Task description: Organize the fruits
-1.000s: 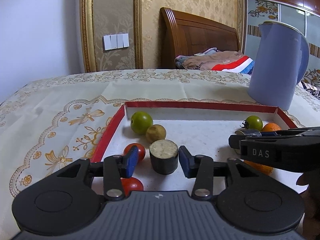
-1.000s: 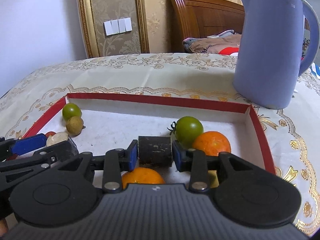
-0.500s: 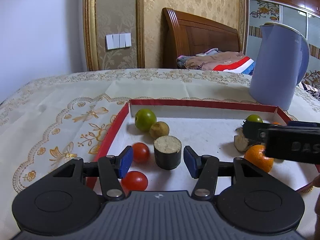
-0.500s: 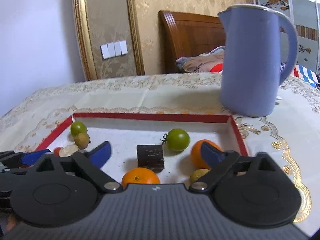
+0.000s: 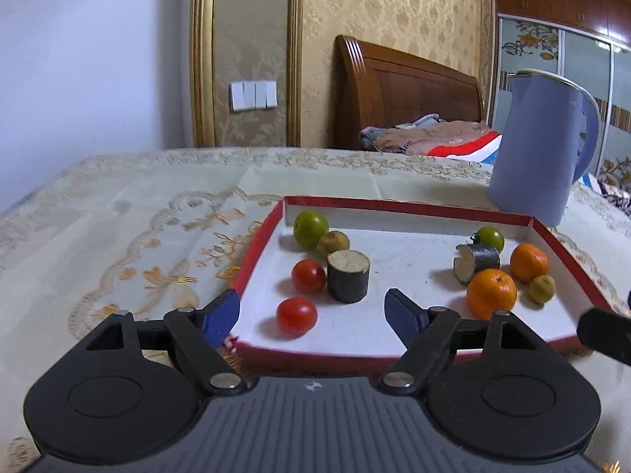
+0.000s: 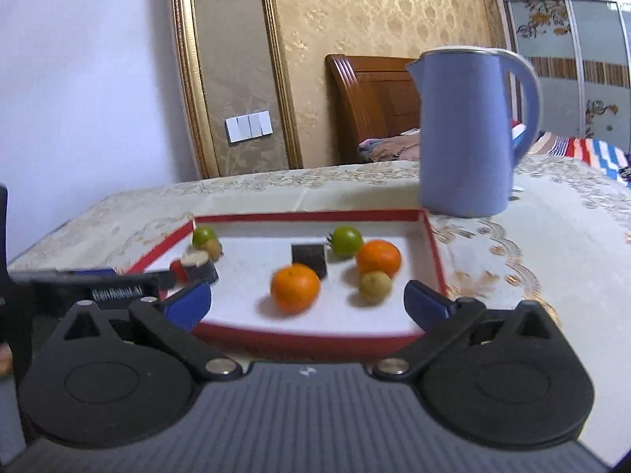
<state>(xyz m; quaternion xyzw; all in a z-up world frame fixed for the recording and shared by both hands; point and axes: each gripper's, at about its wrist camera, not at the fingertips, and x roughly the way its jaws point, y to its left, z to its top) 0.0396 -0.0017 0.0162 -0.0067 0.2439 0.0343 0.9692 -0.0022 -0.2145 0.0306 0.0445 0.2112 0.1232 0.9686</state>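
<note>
Soft indoor light; fisheye-bent edges, right view motion-blurred.

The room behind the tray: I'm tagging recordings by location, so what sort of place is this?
Most likely a home bedroom: a wooden headboard with bedding stands behind the cloth-covered table, and wardrobe doors line the right wall.

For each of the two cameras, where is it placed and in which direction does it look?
Left wrist: sits on the left gripper, facing the red-rimmed tray from its near-left corner; its jaws are opening, empty.
Right wrist: sits on the right gripper, facing the tray from its near edge; its jaws are opening, empty, with the left gripper at the left.
Shared: the tray, the oranges, the blue kettle.
</note>
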